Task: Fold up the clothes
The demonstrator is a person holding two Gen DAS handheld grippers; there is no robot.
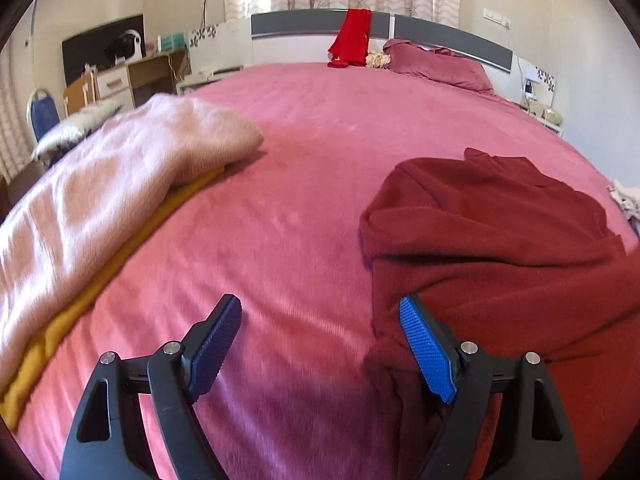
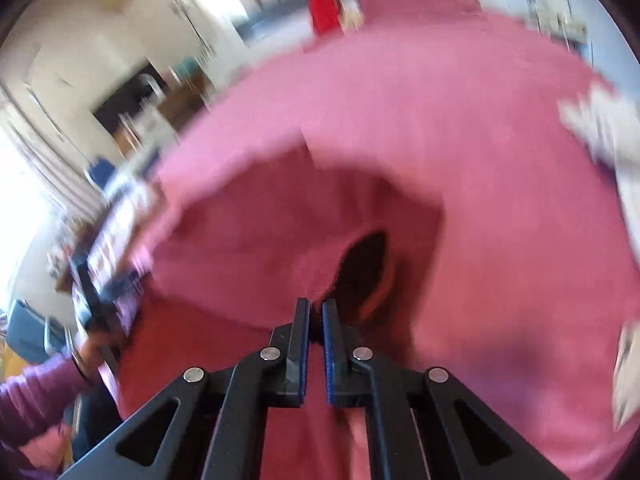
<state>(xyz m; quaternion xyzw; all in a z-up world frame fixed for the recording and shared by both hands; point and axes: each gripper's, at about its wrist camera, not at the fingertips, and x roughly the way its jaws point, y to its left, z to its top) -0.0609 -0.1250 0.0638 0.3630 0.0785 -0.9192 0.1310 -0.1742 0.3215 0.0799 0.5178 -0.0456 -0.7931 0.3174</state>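
Left gripper (image 1: 320,344) spread wide over pink bedspread (image 1: 320,160), nothing between blue pads (image 1: 426,350); right pad just at edge of dark red garment (image 1: 500,240), contact unclear. Garment crumpled on right side of bed, near foot end. Folded pink sweater (image 1: 120,184) stacked on yellow garment (image 1: 80,308) at left of bed, well apart from red one. Bright red cloth (image 1: 354,36) draped over headboard (image 1: 304,26), maroon pillow (image 1: 436,66) beside it. Desk (image 1: 140,76) and blue chair (image 1: 40,114) beyond bed on left.

Right gripper (image 2: 316,304) pressed nearly together, pinching a fold of red garment (image 2: 240,248), fabric lifted and billowing with dark opening ahead of tips. Heavy motion blur. Purple sleeve (image 2: 36,396) and left hand (image 2: 96,344) at lower left of right wrist view.
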